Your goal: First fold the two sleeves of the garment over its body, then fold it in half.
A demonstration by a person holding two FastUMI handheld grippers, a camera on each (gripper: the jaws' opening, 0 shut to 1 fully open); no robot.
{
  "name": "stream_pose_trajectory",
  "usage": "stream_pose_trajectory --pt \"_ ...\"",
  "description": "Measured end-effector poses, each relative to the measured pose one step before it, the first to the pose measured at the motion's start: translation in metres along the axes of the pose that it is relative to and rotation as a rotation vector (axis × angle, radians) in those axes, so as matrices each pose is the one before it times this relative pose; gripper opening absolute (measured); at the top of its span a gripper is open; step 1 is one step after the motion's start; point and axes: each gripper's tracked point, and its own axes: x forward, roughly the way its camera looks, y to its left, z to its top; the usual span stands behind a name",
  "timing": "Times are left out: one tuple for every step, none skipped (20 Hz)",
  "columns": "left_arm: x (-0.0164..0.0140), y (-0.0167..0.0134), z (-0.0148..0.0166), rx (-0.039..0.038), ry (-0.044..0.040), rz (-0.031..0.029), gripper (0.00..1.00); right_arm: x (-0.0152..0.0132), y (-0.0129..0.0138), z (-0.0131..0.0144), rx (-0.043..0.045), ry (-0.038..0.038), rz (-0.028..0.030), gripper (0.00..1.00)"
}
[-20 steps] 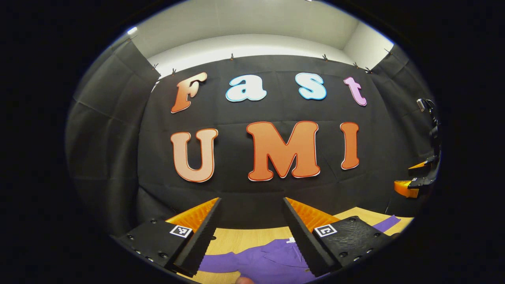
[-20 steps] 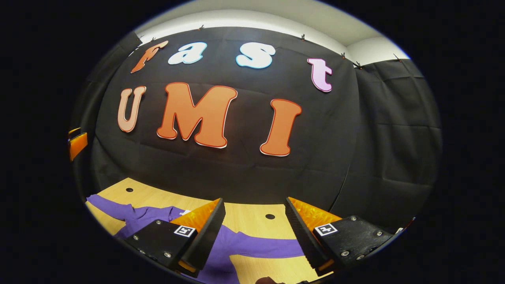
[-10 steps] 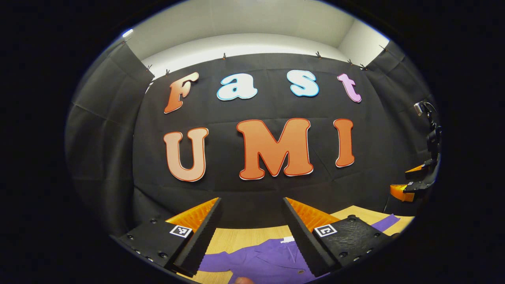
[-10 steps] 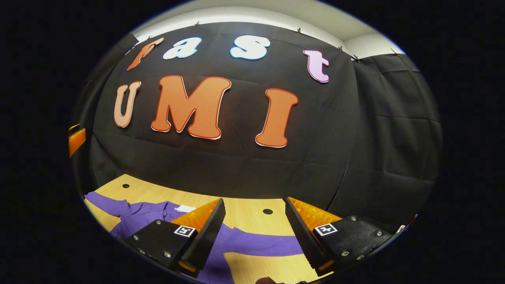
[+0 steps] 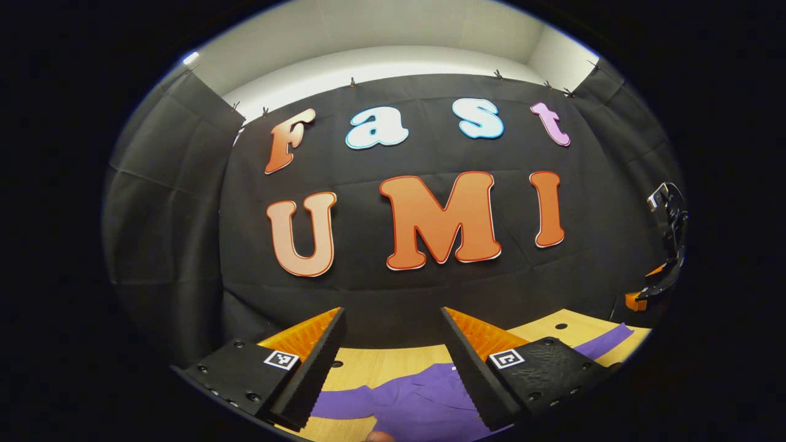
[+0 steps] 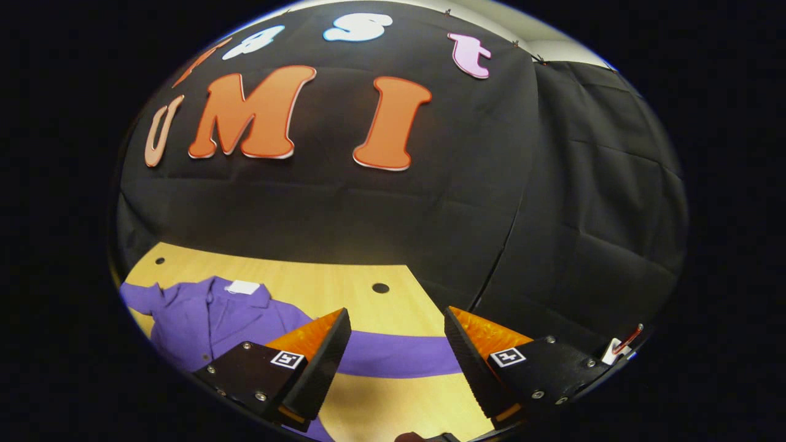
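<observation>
Wooden desk fronts the black booth wall, and the purple garment lies flat on it, collar and white tag toward the wall, right sleeve stretched out straight. Left tool has its fingers apart above the garment body, right tool apart and empty over the sleeve; fabric looks light, limp and likely to drag, so I'd pinch each sleeve near the cuff. Versus a second ago, the right view has tilted down, showing more desk and collar; left barely shifts.
</observation>
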Motion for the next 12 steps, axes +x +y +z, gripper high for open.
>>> stream_pose_trajectory --pt "-0.00094 0.00177 -0.00048 0.00451 0.00540 0.00522 0.97 0.00815 -0.00781 -0.01066 -0.00644 0.04357 -0.01091 0.94" --pt "-0.00144 -0.00059 -0.00142 0.00463 0.00532 0.00495 0.96 0.00723 -0.00615 -0.01380 0.00703 0.05784 -0.00146 0.94" --pt "-0.00106 0.00039 -0.00069 0.00467 0.00547 0.00522 0.97 0.00905 -0.00251 -0.01316 0.01733 0.06345 0.00403 0.94" --pt "-0.00036 -0.00065 -0.00286 0.00361 0.00746 0.00206 0.96 0.00962 -0.00158 -0.01214 0.02280 0.05214 0.01084 0.95" --pt "-0.00030 -0.00070 -0.00190 0.00542 0.00881 0.00557 0.96 0.00993 -0.00318 -0.01175 0.02170 0.05236 0.01064 0.95" --pt "-0.00099 0.00226 -0.00264 0.00553 0.00984 0.00605 0.96 0.00825 -0.00199 -0.00654 0.01903 0.03728 0.01368 0.95" --pt "-0.00034 -0.00001 -0.00313 0.00530 0.01325 0.00343 0.97 0.00833 -0.00479 -0.00650 0.00816 0.04347 0.00658 0.95" --pt "-0.00027 -0.00144 -0.00375 0.00595 0.01208 0.00402 0.96 0.00898 -0.00448 -0.00590 -0.00047 0.03409 0.00637 0.95" --pt "0.00021 -0.00059 -0.00234 0.00787 0.01072 0.00414 0.96 0.00985 -0.00583 -0.00603 -0.00798 0.04100 -0.00031 0.95" --pt "-0.00066 0.00138 -0.00279 0.00810 0.01000 0.00592 0.96 0.00964 -0.00608 -0.00429 -0.00268 0.03407 0.00167 0.95" --pt "-0.00060 -0.00012 -0.00122 0.00660 0.01041 0.00416 0.96 0.01181 -0.00649 -0.00248 -0.00436 0.02663 -0.00817 0.95" --pt "-0.00060 -0.00051 -0.00384 0.00656 0.01191 0.00803 0.96 0.01201 -0.00922 -0.00253 -0.01828 0.01605 -0.01596 0.95"
